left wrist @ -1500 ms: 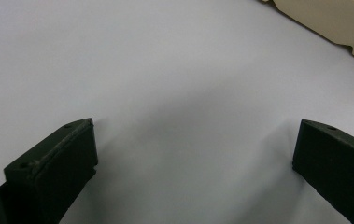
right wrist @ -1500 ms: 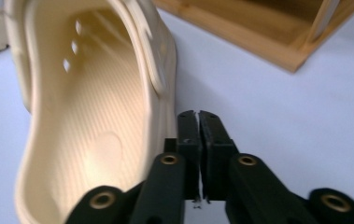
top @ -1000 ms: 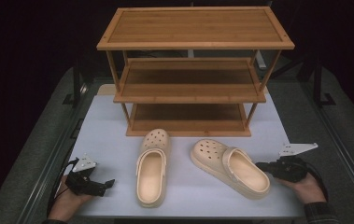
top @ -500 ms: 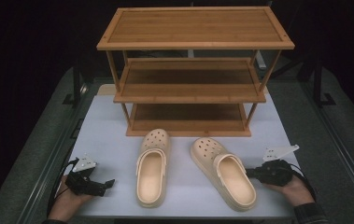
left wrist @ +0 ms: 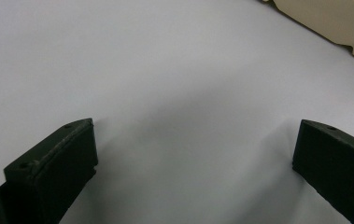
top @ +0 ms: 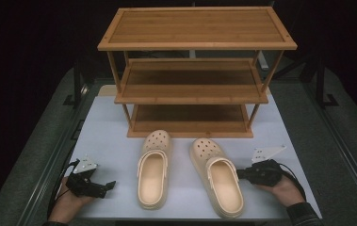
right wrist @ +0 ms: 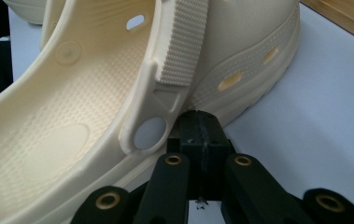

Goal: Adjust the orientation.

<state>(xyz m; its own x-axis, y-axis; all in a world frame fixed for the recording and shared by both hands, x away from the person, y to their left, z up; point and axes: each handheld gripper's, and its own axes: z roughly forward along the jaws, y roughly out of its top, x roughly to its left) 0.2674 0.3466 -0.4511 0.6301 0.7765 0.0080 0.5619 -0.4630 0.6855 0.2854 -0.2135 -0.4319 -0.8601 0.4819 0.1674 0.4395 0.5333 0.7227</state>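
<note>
Here the right hand-held gripper (top: 242, 173) has its jaws pressed together with nothing between them, tips touching the outer side of the right clog (top: 216, 175) near its strap pivot. Both clogs lie on the white surface (top: 105, 136) just before the bamboo shoe rack (top: 192, 75), the left clog (top: 153, 167) untouched. The left hand-held gripper (top: 104, 185) rests wide open over bare surface. Apparently the shoe is being nudged straight; next probably comes opening to grasp its wall.
</note>
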